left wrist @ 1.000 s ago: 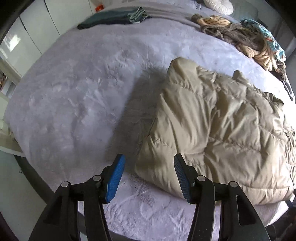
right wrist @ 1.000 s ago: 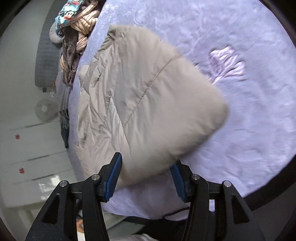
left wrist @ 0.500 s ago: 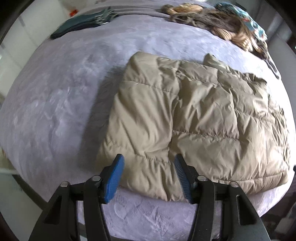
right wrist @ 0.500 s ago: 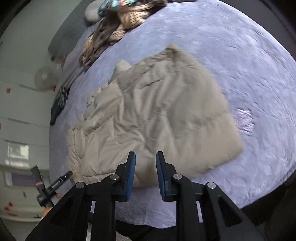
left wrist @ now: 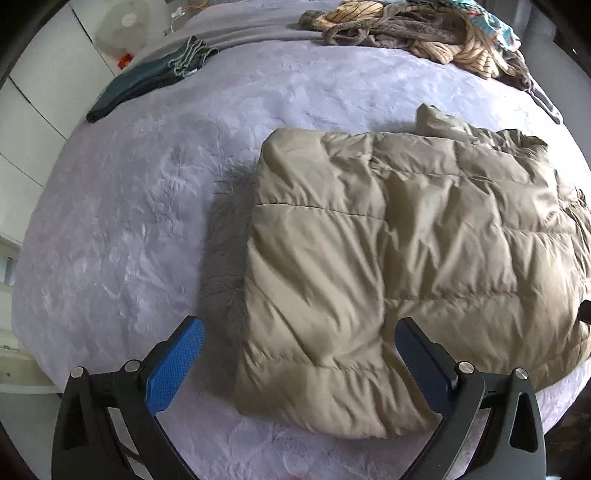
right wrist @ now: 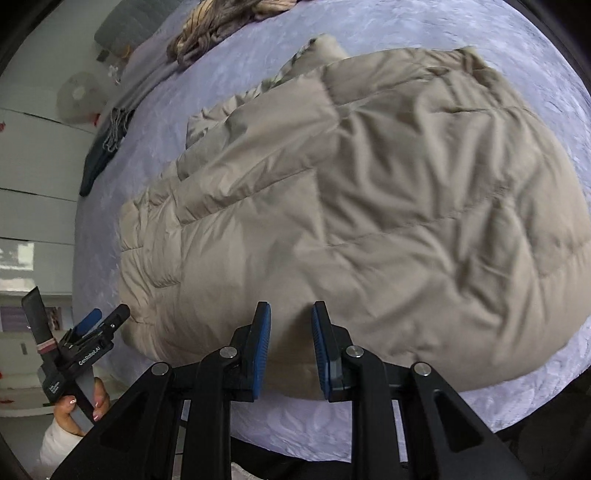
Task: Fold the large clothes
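Note:
A beige puffer jacket [left wrist: 399, 251] lies folded on the lilac bedspread [left wrist: 122, 229]; it also shows in the right wrist view [right wrist: 351, 206]. My left gripper [left wrist: 299, 336] is wide open and empty, its blue-padded fingers [left wrist: 173, 365] straddling the jacket's near corner just above it. My right gripper [right wrist: 290, 325] hovers over the jacket's near edge with its jaws a narrow gap apart, holding nothing. The left gripper [right wrist: 92, 325] also appears at the lower left of the right wrist view, held in a hand.
A dark folded garment [left wrist: 147, 81] lies at the bed's far left. A pile of knitted and patterned clothes [left wrist: 424, 29] lies at the far edge. A white fan [left wrist: 122, 33] and white cupboards [left wrist: 33, 122] stand beyond the bed's left side.
The right gripper let go of the jacket's folded part and drew back to the near edge. The left gripper opened wider and moved right over the jacket's corner.

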{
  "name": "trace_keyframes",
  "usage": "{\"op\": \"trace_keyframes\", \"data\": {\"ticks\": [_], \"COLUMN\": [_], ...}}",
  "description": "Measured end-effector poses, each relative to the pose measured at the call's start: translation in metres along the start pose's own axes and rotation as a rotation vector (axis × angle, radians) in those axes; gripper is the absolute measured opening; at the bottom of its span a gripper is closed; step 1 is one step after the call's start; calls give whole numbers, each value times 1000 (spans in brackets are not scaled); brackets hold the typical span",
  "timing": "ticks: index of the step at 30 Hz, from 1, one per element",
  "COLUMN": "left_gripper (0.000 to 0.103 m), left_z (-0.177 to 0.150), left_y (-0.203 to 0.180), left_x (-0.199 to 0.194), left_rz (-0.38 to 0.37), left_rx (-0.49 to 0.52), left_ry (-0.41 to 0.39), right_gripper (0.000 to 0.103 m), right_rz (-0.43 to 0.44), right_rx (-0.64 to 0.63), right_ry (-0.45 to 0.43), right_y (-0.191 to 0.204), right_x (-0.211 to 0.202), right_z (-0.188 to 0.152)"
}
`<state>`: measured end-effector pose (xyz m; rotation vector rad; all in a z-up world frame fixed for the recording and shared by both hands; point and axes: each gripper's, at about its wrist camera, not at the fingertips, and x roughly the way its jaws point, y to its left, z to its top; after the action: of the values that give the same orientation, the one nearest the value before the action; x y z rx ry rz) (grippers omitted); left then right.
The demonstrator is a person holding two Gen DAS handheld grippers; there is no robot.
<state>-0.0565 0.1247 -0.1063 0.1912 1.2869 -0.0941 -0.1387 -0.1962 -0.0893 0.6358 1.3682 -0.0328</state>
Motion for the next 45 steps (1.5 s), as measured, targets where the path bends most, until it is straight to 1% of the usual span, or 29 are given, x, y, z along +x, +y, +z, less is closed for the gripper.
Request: {"op": "trace_keyframes", "data": {"ticks": [1,4,8,10,12,14,15,16,18,20,22,23,25,27,29,32,34,36,37,38,39,40,41,43,45], "left_gripper": [103,103,103,103,103,103,103,103,103,103,103,103,103,103,103,103,103,84,63,44,38,34,30,29,29], "left_z": [2,5,10,13,19,27,32,35,41,44,44,43,39,42,47,57,59,58,58,59,60,61,61,61,62], "left_y": [4,12,15,16,21,31,41,47,64,77,83,82,74,64,53,31,15,2,1,2,4,4,5,3,1], "left_x": [5,18,28,31,35,39,44,48,58,76,97,110,123,134,139,139,140,138,136,133,129,125,118,106,90], "left_rz": [-4,-52,-73,-99,-144,-215,-266,-292,-373,-510,-608,-641,-664,-714,-752,-805,-820,-768,-774,-803,-824,-823,-814,-800,-790], "left_rx": [-6,-13,0,9,8,-14,-35,-52,-98,-138,-159,-154,-130,-106,-82,-7,38,107,116,104,83,78,78,82,93], "left_ry": [14,47,62,62,60,56,66,74,96,154,221,259,298,321,331,335,353,328,319,319,324,321,315,309,297], "right_gripper": [25,25,25,25,25,25,25,25,25,25,25,25,25,25,25,25,25,25,25,25,25,25,25,25,25], "right_rz": [-11,-43,-68,-79,-85,-81,-79,-74,-66,-55,-47,-44,-38,-35,-34,-41,-55,-76,-91,-101,-113,-132,-137,-133,-110], "right_rx": [-2,1,20,15,8,8,6,-1,-6,-13,-20,-21,-23,-23,-24,-33,-45,-66,-88,-102,-114,-132,-140,-149,-151], "right_ry": [6,14,23,31,40,57,63,75,94,109,118,120,125,126,125,128,132,125,110,90,64,23,1,-44,-58], "right_y": [4,12,15,16,14,11,10,9,6,4,2,-1,-3,-5,-5,-4,0,7,12,15,17,20,21,23,22], "right_x": [4,14,25,31,34,39,40,43,45,47,48,47,47,47,47,45,43,38,33,29,24,16,13,7,9], "right_z": [3,8,15,18,19,21,22,23,25,27,28,29,29,29,29,30,31,30,30,30,30,30,31,34,38]}}
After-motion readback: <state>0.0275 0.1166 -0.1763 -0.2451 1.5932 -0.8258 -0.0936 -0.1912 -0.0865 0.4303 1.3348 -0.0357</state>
